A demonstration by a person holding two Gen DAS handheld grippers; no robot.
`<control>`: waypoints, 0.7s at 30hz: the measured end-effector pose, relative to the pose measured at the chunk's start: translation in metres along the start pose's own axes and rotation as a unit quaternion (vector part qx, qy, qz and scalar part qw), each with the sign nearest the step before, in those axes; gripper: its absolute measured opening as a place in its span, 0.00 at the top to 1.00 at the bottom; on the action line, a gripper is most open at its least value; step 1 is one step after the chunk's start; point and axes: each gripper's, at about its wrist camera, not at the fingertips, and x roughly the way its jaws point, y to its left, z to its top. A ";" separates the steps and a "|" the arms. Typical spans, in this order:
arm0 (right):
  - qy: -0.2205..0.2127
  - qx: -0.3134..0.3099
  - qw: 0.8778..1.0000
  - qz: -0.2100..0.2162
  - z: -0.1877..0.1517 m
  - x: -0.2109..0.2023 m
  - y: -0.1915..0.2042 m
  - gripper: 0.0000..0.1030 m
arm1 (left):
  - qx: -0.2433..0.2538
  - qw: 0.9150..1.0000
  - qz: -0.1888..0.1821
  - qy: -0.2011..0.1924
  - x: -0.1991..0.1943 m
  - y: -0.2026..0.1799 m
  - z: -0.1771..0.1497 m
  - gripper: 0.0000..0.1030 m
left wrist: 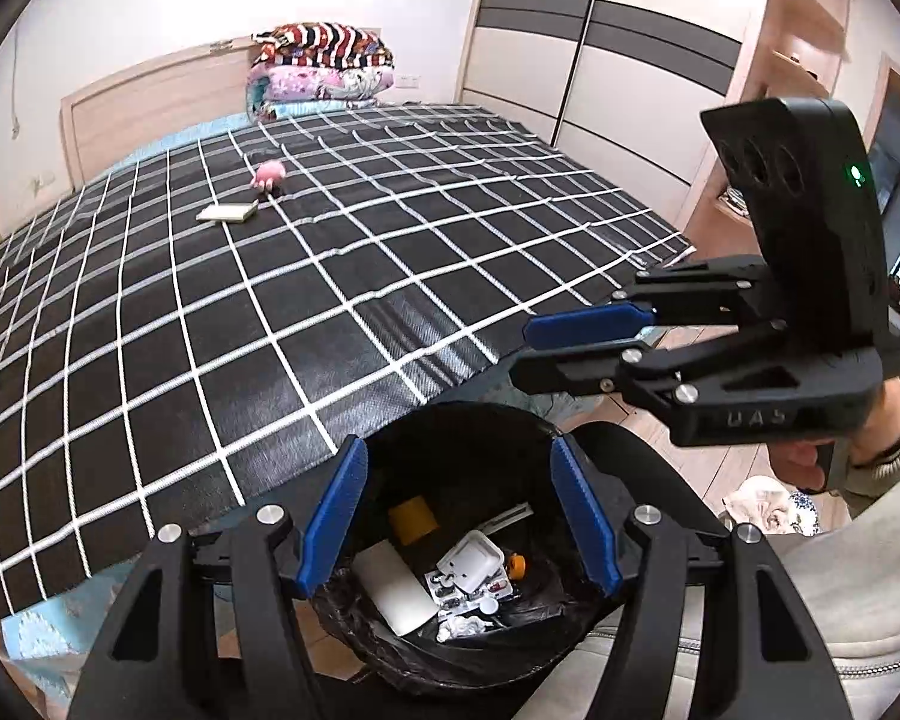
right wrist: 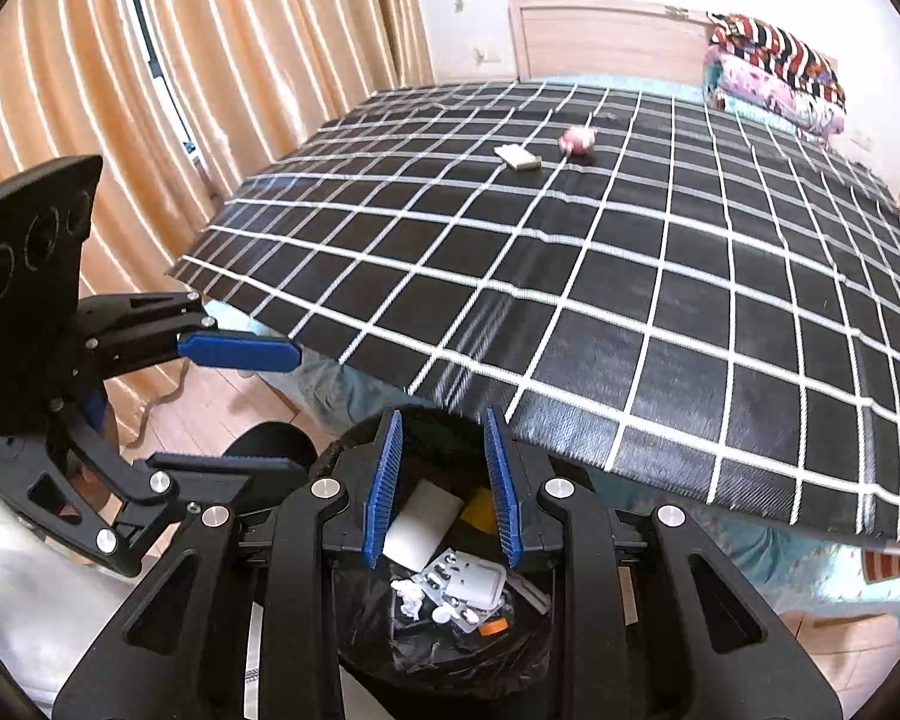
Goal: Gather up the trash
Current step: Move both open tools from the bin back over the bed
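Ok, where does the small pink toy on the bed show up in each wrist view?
Left wrist view: the pink toy lies upper left of centre on the checked bedspread, just above right of a flat booklet.
Right wrist view: the pink toy lies upper right of centre, just right of the booklet.
Shared landmark: the folded quilt stack by the headboard.

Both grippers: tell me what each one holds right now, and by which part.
Nothing is held. The left gripper and the right gripper are both open and empty above the trash bin.
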 end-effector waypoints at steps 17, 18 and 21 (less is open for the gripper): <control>-0.049 0.003 0.999 -0.020 0.064 0.007 -0.035 0.63 | -0.012 0.995 0.084 -0.051 0.007 0.053 0.069 0.40; -0.052 0.005 0.998 -0.021 0.069 0.009 -0.037 0.63 | -0.014 0.994 0.090 -0.052 0.011 0.059 0.075 0.40; -0.058 0.011 0.998 -0.024 0.083 0.013 -0.046 0.63 | -0.021 0.992 0.108 -0.053 0.020 0.074 0.087 0.40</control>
